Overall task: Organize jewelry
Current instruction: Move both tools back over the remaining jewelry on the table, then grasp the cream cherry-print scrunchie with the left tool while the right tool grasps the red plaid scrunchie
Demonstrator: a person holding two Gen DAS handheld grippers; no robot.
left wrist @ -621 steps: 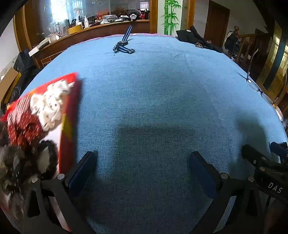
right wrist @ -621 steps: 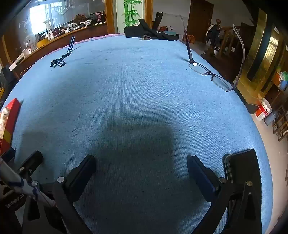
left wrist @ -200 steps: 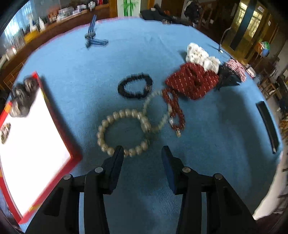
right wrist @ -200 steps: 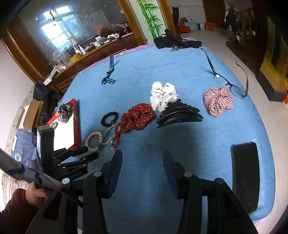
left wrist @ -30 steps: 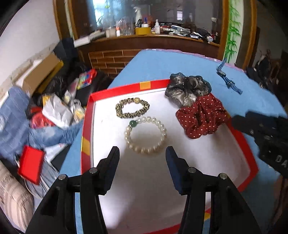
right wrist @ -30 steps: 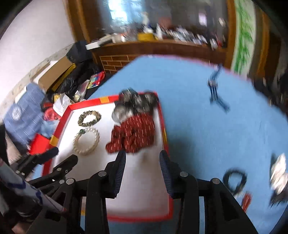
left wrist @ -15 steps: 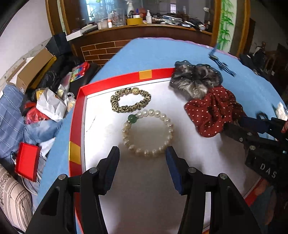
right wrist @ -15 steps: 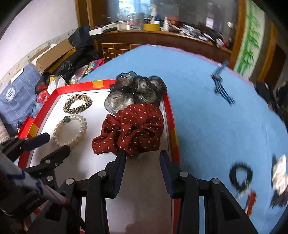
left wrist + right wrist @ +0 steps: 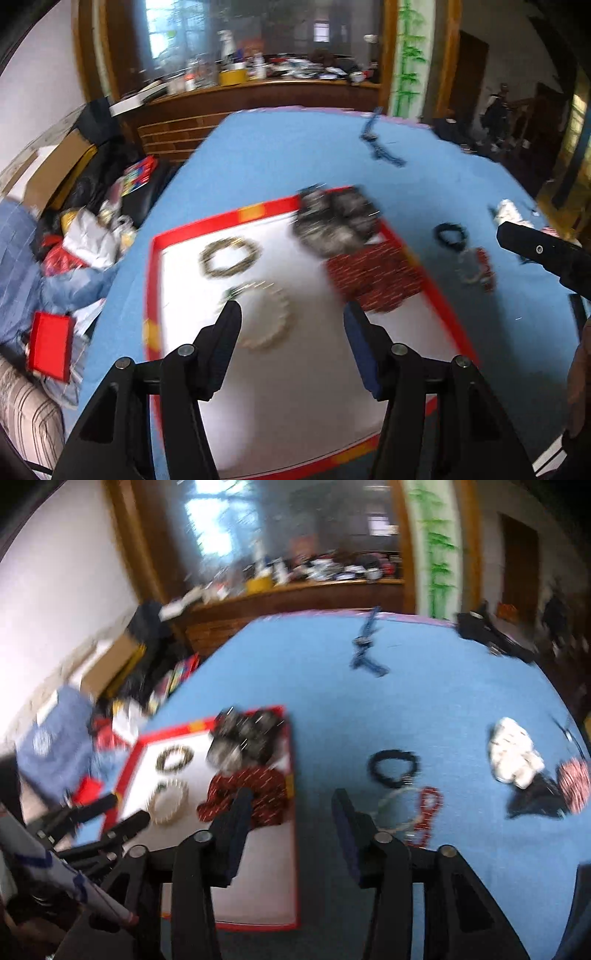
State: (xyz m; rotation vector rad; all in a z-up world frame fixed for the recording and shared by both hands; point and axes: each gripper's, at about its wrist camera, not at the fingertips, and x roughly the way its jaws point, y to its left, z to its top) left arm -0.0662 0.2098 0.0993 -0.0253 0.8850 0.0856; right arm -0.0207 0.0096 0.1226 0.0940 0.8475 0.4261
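on the left of the blue-covered table (image 9: 424, 709) sat the red-rimmed tray (image 9: 155, 258), already holding a gold-toned bracelet (image 9: 229, 256), a pearl bracelet (image 9: 267, 321), a grey scrunchie (image 9: 338, 225) and a red dotted scrunchie (image 9: 375, 275). the left gripper (image 9: 291, 332) hung over the pearls, jaws opening and nothing between them. further right, the right gripper (image 9: 288, 823) sat above the tray's right rim, jaws likewise opening and empty. right of it, out on the cloth, lay a black bracelet (image 9: 393, 768), a pale bead ring (image 9: 397, 810) touching a red bead strand (image 9: 428, 812), then a white scrunchie (image 9: 515, 753). because those two strands overlapped, a pinch on one would likely have dragged the other, or dropped both short of the tray. both views were smeared, so aim could have gone astray. no brand, label or writing was readable.
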